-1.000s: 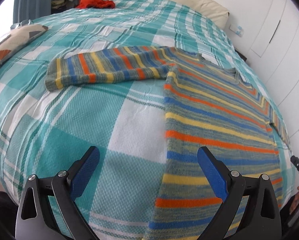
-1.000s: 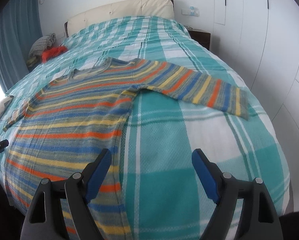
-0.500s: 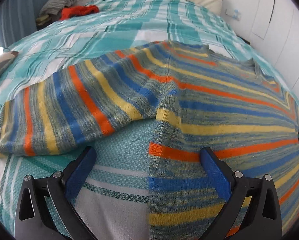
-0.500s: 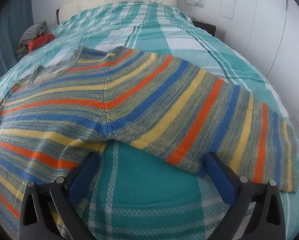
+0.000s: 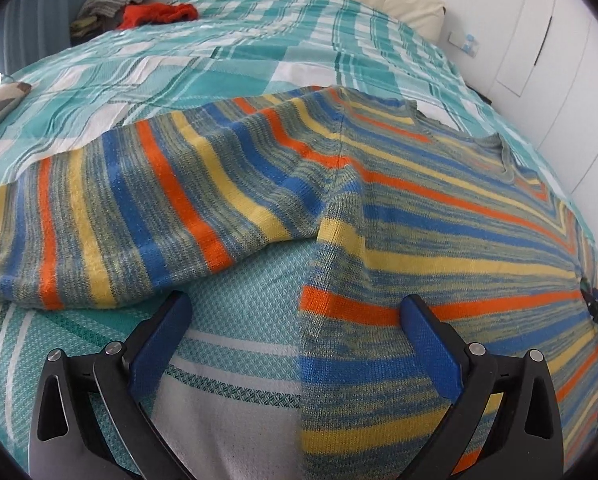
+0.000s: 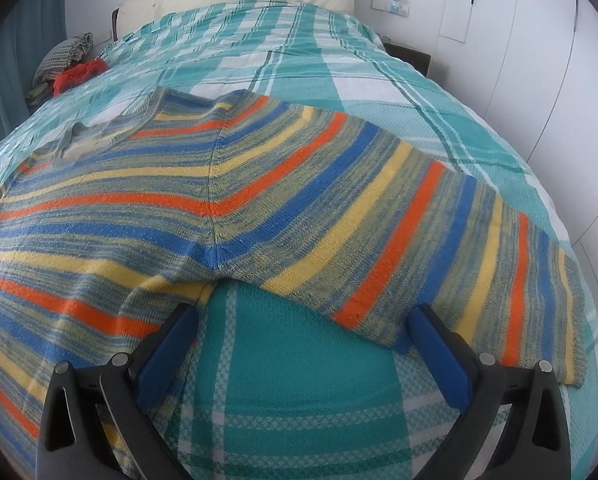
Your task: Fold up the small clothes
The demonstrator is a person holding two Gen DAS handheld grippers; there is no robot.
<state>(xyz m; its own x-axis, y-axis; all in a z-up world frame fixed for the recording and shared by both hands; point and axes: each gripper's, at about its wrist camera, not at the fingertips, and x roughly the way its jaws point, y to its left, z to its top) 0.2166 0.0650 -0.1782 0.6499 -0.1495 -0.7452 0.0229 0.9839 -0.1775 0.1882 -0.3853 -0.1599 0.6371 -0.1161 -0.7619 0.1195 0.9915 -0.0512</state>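
While sweater (image 5: 439,216) lies flat, left gripper (image 5: 295,328), right gripper (image 6: 305,330) wide at armpits.

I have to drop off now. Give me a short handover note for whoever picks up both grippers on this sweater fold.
Left gripper: open, empty, low over the bedspread at the sweater's left armpit, beside the left sleeve.
Right gripper: open, empty, at the other armpit, beside the right sleeve.
Sweater lies flat, front up, both sleeves spread out sideways.
Done: laid out only; no fold made.
Left: probably fold each sleeve in over the body, then fold the body.
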